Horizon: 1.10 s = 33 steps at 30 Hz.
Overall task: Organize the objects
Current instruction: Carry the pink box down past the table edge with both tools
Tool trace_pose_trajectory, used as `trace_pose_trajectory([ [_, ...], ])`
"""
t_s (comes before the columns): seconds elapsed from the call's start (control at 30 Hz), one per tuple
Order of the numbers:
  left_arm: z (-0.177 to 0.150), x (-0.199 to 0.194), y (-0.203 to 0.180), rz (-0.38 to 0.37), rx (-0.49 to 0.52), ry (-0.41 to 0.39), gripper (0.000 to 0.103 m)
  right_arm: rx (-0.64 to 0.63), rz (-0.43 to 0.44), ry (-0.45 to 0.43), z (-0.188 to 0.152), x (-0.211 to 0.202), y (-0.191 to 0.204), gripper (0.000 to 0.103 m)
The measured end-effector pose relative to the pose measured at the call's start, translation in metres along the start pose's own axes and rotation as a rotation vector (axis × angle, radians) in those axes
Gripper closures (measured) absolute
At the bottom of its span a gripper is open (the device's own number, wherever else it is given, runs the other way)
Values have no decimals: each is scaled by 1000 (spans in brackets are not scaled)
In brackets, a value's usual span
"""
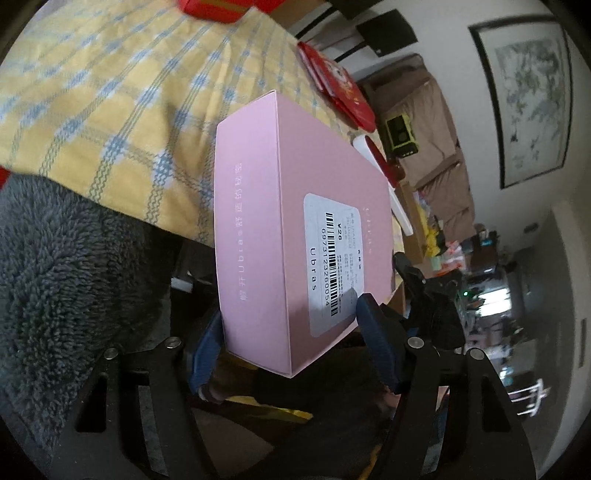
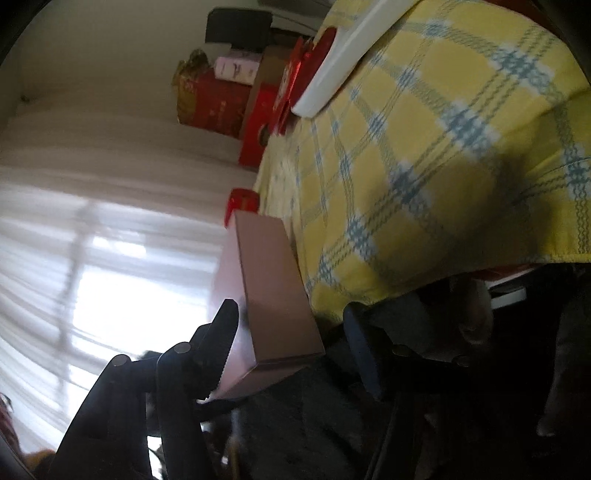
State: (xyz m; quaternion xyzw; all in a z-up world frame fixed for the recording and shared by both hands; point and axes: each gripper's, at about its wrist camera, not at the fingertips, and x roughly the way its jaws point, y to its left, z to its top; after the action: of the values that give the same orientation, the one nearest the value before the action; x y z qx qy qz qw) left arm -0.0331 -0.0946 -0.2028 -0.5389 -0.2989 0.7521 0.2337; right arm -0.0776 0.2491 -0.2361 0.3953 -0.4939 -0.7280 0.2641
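A pink cardboard box (image 1: 258, 221) with a white barcode label hangs in the air off the edge of the table. In the left wrist view my left gripper (image 1: 291, 310) is shut on the box's near end, a blue pad on each side. The right wrist view shows the same pink box (image 2: 273, 288) between the fingers of my right gripper (image 2: 291, 314). Its left finger (image 2: 221, 339) lies against the box's side. The blue right finger (image 2: 362, 350) stands apart from the box, so this gripper is open.
A yellow cloth with blue checks (image 1: 110, 92) covers the table. Flat red packets (image 1: 343, 85), a red box (image 1: 210, 9) and a long white object (image 2: 332, 74) lie on it. A grey fleece sleeve (image 1: 66, 277) fills the left. A bright curtained window (image 2: 92, 277) is behind.
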Motion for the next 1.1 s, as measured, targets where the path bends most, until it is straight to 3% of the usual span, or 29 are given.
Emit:
trace_pose_trajectory([
  [0.13, -2, -5, -6, 26, 47, -21, 36, -33, 30, 41, 0, 10, 5, 49],
  [0.43, -6, -1, -7, 68, 108, 2, 24, -86, 6, 71, -8, 0, 8, 54],
  [0.57, -4, -5, 1, 43, 83, 9, 24, -80, 11, 80, -14, -8, 7, 55],
  [0.73, 2, -14, 1, 72, 73, -45, 23, -74, 19, 70, -17, -14, 7, 57],
  [1.1, 4, 1, -6, 122, 98, -47, 19, -60, 47, 76, -13, -14, 3, 57],
])
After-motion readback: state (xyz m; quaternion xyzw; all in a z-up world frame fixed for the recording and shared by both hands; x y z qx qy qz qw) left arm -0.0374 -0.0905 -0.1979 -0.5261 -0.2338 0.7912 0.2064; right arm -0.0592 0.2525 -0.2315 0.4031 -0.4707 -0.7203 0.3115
